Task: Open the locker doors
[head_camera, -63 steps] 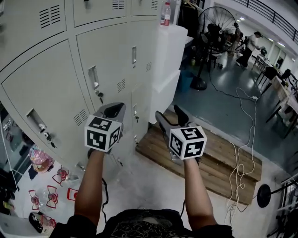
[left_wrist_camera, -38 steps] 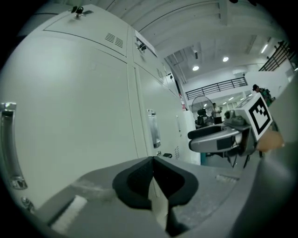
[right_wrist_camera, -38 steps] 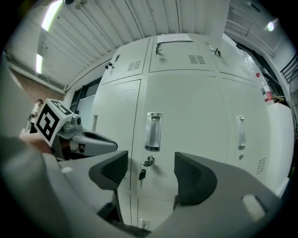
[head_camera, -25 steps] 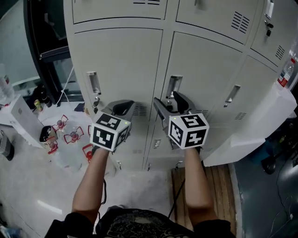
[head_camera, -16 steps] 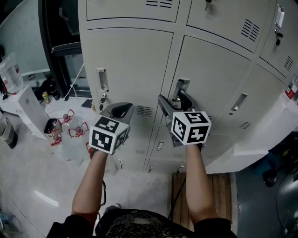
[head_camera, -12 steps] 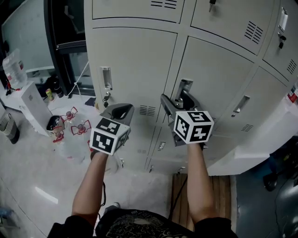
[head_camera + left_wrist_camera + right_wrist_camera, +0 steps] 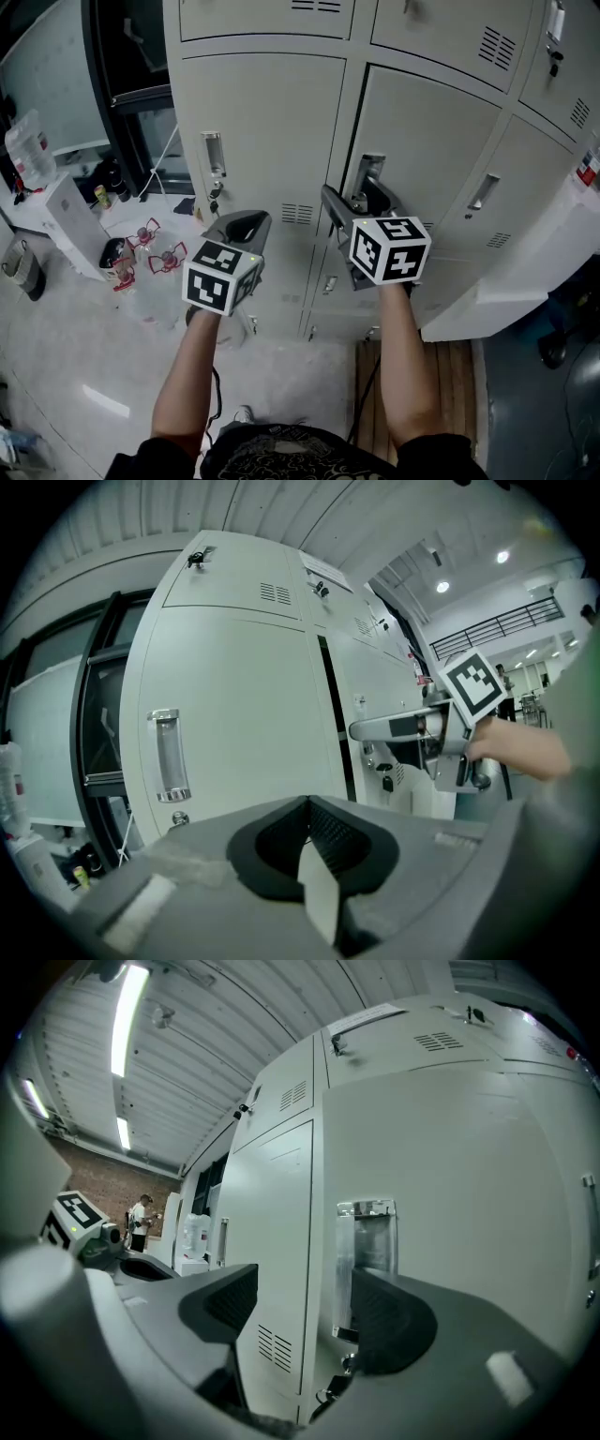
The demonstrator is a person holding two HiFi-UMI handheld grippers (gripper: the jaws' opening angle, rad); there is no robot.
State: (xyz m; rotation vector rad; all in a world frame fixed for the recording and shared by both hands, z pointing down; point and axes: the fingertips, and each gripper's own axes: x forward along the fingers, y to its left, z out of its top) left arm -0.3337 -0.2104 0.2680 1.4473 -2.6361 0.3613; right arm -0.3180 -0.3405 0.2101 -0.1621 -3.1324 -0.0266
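Pale grey sheet steel makes up the whole bank, and no door stands clearly open. Ahead and to the left of the left gripper is the left locker door, with its chrome pull handle and a small lock just beneath. That gripper's jaws are pressed together with nothing in them, and they hang apart from the door.

The right gripper has its jaws spread wide. The middle locker door fills the space beyond them, and its chrome handle sits inside the gap, hard by the right jaw. I cannot tell whether they touch. A key dangles below the handle. Further right of those jaws, another door carries a slanted handle.

I reckon these doors are light and stiff and swing easily on their hinges. The polished handle looks slippery, so the surest hold would be square across the lifting plate, squeezed firmly before pulling outward.
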